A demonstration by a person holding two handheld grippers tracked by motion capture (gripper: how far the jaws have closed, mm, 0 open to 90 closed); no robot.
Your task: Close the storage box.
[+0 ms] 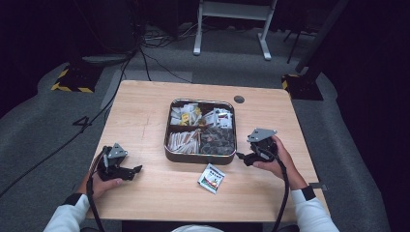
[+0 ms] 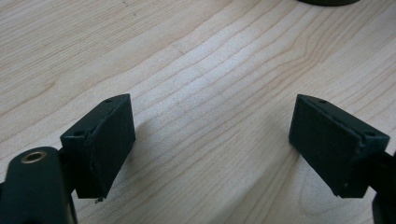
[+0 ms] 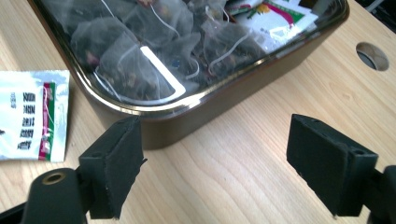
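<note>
While both hands rest near the table's (image 1: 145, 96) front edge, the left gripper (image 1: 137, 169) sits at the left, its jaws spread wide over bare wood with nothing between them; well to its right stands the tin tray (image 1: 199, 158), divided into four compartments holding packets, sticks and mesh tea bags; just in front of the tray's near right corner lies a single white sachet (image 1: 211, 178), flat on the wood and apart from the tin; at the right, the right gripper (image 1: 240, 155) hovers close to the tray's near right corner, jaws wide and empty, aimed at the tin's wall with the sachet (image 3: 32, 116) off to one side of them. The step in hand looks like an approach to the loose sachet, probably to put it into the tray; nothing is gripped yet. The next move calls for turning the right gripper toward the sachet, lowering until one jaw slips under an edge, then closing gently, since so thin and flat a packet may slide on the wood.
</note>
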